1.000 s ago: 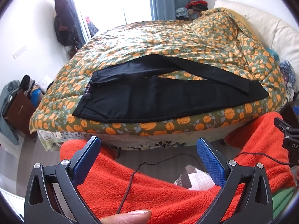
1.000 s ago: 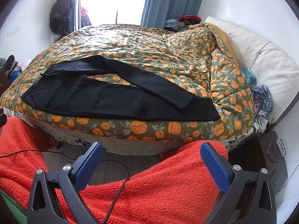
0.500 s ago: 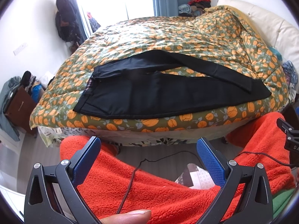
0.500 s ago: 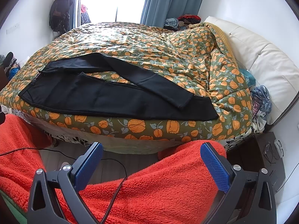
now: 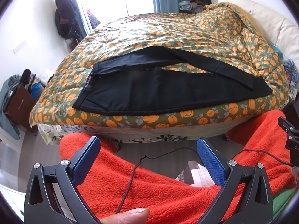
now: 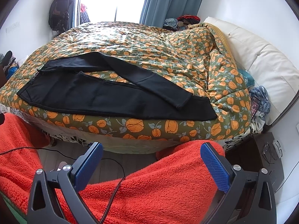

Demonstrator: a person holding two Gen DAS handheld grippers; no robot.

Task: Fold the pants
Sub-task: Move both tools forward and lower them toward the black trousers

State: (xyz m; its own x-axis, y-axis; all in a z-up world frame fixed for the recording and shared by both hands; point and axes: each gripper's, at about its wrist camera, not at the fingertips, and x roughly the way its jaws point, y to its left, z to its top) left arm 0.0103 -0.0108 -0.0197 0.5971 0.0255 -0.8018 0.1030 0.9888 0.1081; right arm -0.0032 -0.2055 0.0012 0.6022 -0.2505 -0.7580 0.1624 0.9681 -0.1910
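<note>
Black pants point(image 5: 168, 91) spread flat on the orange-flowered quilt point(image 6: 149, 43), along the near edge of the bed, waistband to the left, hems to the right. Near leg straight along the quilt's edge; far leg angled across so that its hem overlaps the near leg close to the right end. Left gripper point(image 5: 147, 145) held back from the bed, blue-padded fingers point(image 5: 87, 158) spread wide, gripping nothing, above red fleece-covered legs point(image 5: 168, 190) and a thin black cable point(image 5: 134, 168). Right gripper point(image 6: 151, 151) likewise short of the mattress, fingers point(image 6: 213, 166) wide apart and empty, over the same red fleece. A fingertip point(image 5: 129, 215) visible at the bottom of the left view. Cream headboard point(image 6: 261, 61) at right.
</note>
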